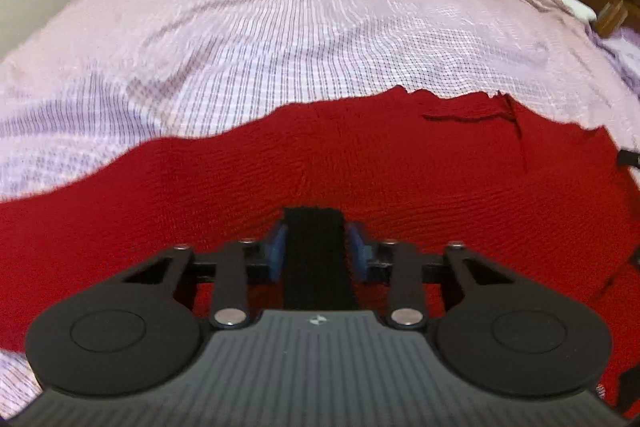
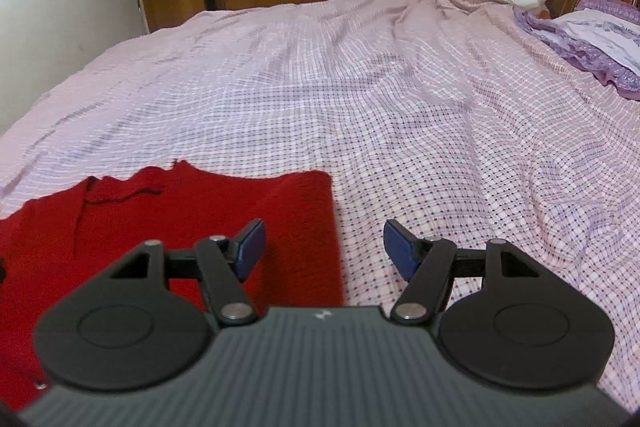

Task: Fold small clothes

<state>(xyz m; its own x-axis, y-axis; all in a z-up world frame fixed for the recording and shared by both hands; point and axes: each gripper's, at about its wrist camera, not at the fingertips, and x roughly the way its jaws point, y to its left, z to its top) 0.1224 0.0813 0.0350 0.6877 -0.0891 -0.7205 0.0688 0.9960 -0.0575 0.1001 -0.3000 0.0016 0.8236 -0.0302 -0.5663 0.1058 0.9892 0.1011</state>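
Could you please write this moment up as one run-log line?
left gripper: shut on black strap | right gripper: open, empty, over garment edge | red garment: flat on bed

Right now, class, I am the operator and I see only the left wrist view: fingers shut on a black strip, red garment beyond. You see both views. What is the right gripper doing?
Observer: The right gripper is open and holds nothing.
Operator: What is it over?
Observer: One of its fingers is over the red garment, the other over the sheet.
Operator: Is the garment's edge there bunched?
Observer: No, it runs straight and lies flat.
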